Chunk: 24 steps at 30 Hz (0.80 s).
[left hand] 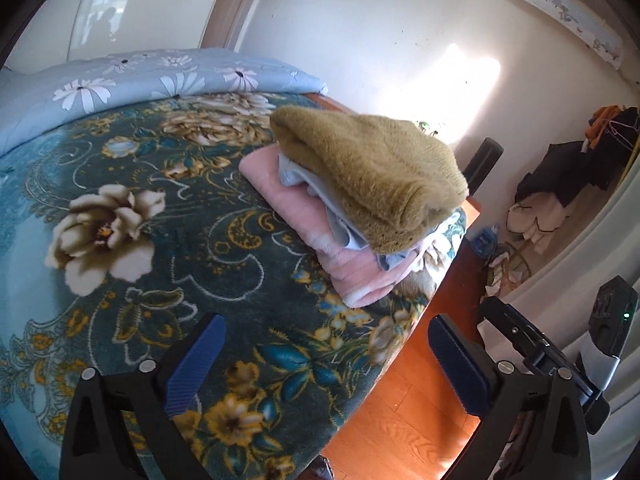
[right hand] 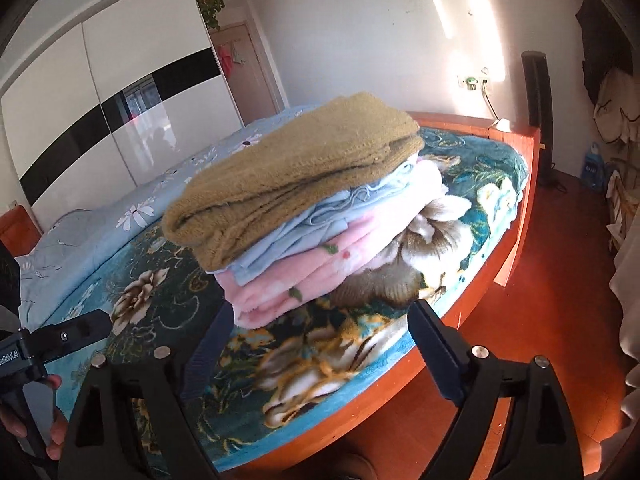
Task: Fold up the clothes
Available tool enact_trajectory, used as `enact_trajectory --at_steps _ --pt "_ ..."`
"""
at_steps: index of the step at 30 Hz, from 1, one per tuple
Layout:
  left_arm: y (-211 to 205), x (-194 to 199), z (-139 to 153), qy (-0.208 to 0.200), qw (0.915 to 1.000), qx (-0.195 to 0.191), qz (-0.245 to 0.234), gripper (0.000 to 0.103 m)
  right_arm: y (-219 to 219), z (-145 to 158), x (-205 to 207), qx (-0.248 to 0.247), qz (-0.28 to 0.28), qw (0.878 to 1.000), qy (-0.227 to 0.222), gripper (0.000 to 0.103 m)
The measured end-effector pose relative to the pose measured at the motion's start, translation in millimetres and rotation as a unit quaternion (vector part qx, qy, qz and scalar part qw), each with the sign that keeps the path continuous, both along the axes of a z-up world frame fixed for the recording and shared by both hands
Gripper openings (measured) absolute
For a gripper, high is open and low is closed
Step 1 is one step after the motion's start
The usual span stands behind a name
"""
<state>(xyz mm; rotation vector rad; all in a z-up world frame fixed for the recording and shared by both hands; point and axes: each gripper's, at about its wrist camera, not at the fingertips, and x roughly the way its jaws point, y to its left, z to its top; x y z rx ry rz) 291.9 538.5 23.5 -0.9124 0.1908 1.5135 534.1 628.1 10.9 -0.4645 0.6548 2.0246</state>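
So the stack of 3 folded pieces point(right hand: 304, 216) sits near the foot corner of the bed point(right hand: 480, 280) — mustard fuzzy knit point(left hand: 368, 168) on top, thin pale blue layer point(right hand: 320, 220), thick pink fleece point(left hand: 304, 216) underneath. All soft, floppy and light, I'd guess; grab a folded edge, not the middle. Left gripper point(left hand: 326, 360) and right gripper point(right hand: 320, 344) both hang short of it, fingers spread wide, holding nothing — no contact.

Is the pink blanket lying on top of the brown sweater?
No, the pink blanket lies at the bottom of the pile, with the brown sweater on top.
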Motion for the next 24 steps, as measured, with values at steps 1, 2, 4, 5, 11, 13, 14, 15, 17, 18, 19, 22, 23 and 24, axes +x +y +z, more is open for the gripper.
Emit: enact_trajectory --at_steps 1,2,4,5,11,13,14,15,17,18,19,22,23,24 --pt "-2 1 3 0.002 1.0000 0.003 0.000 0.103 -4 6 0 0.007 0.004 1.000 0.001 0.090" --pt "-4 1 6 0.001 1.0000 0.005 0.000 0.103 -9 12 0 0.014 0.008 1.000 0.001 0.090" --pt "-8 2 11 -0.003 0.9999 0.010 0.000 0.103 -14 19 0 0.021 0.015 1.000 0.004 0.090" --pt "-10 3 13 -0.004 0.9999 0.013 0.002 0.103 -17 21 0 0.022 0.016 1.000 0.005 0.090" --pt "-25 11 27 0.017 0.9993 0.034 0.006 0.103 -34 30 4 0.038 0.020 0.999 -0.002 0.102" --pt "-31 14 33 0.036 0.9982 0.046 0.015 0.103 -41 33 6 0.045 0.018 0.999 0.002 0.102" --pt "-36 16 37 0.045 0.9971 0.058 0.023 0.103 -44 35 7 0.049 0.017 0.999 0.003 0.102" --pt "-39 18 40 0.053 0.9958 0.068 0.030 0.103 -48 36 8 0.053 0.016 0.998 0.005 0.102" --pt "-47 22 46 0.069 0.9929 0.087 0.041 0.103 -54 39 8 0.073 0.016 0.997 0.006 0.102" --pt "-49 24 49 0.076 0.9921 0.092 0.040 0.103 -58 42 8 0.091 0.014 0.996 0.005 0.102" --pt "-51 25 51 0.079 0.9916 0.094 0.040 0.103 -63 44 8 0.108 0.012 0.994 0.003 0.102" --pt "-53 27 55 0.092 0.9906 0.087 0.053 0.103 -73 51 9 0.143 0.007 0.990 -0.010 0.102" --pt "-54 27 56 0.095 0.9901 0.085 0.060 0.103 -75 52 7 0.145 0.009 0.989 -0.021 0.102" --pt "-55 26 57 0.097 0.9894 0.084 0.068 0.103 -76 52 6 0.146 0.012 0.989 -0.032 0.102"
